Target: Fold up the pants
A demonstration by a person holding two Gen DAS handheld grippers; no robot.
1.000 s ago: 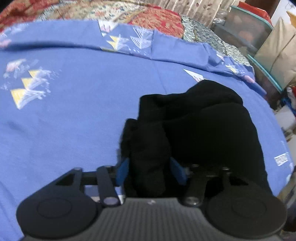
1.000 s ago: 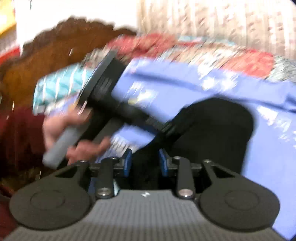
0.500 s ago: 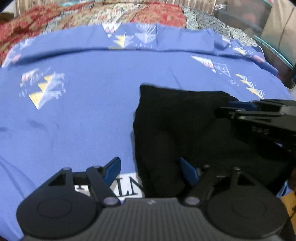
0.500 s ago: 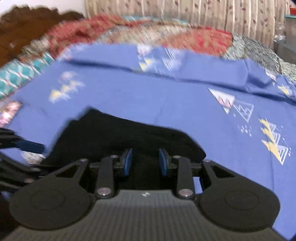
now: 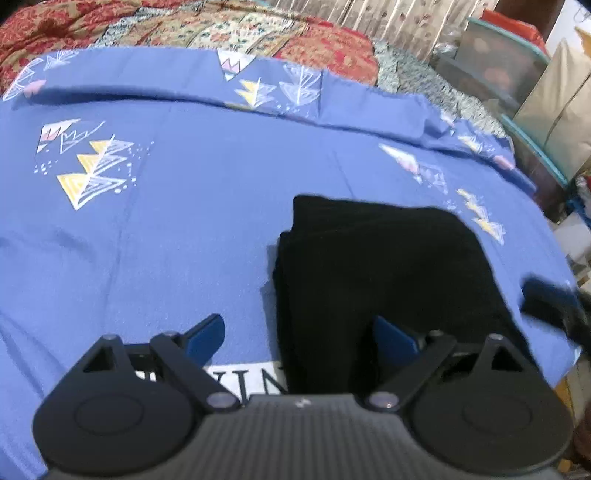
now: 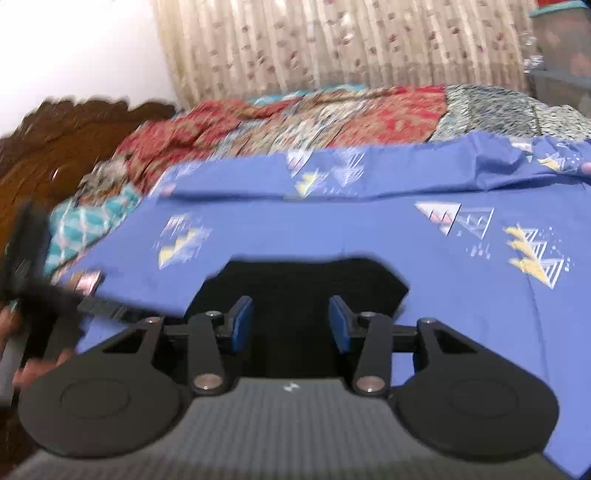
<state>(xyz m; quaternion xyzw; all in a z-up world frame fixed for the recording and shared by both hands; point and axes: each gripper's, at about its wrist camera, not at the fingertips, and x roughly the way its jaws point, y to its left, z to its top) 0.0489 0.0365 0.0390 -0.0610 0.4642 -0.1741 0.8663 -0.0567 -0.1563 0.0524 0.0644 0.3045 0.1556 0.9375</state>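
Observation:
The black pants (image 5: 384, 266) lie folded in a compact stack on the blue bedsheet (image 5: 192, 221). My left gripper (image 5: 299, 338) is open and empty, with its right finger over the stack's near left part and its left finger over bare sheet. In the right wrist view the pants (image 6: 306, 280) lie just ahead of my right gripper (image 6: 291, 323), which is open and empty above their near edge. The right gripper's body shows blurred at the right edge of the left wrist view (image 5: 550, 302).
A patchwork quilt (image 5: 221, 29) lies bunched at the far side of the bed. A dark wooden headboard (image 6: 66, 147) stands at the left and curtains (image 6: 332, 44) behind. Plastic storage boxes (image 5: 498, 62) stand beyond the bed's right edge.
Both grippers let go of the pants and opened. The pants went from a lifted bundle to a flat folded stack on the sheet. Both grippers have drawn back from it.

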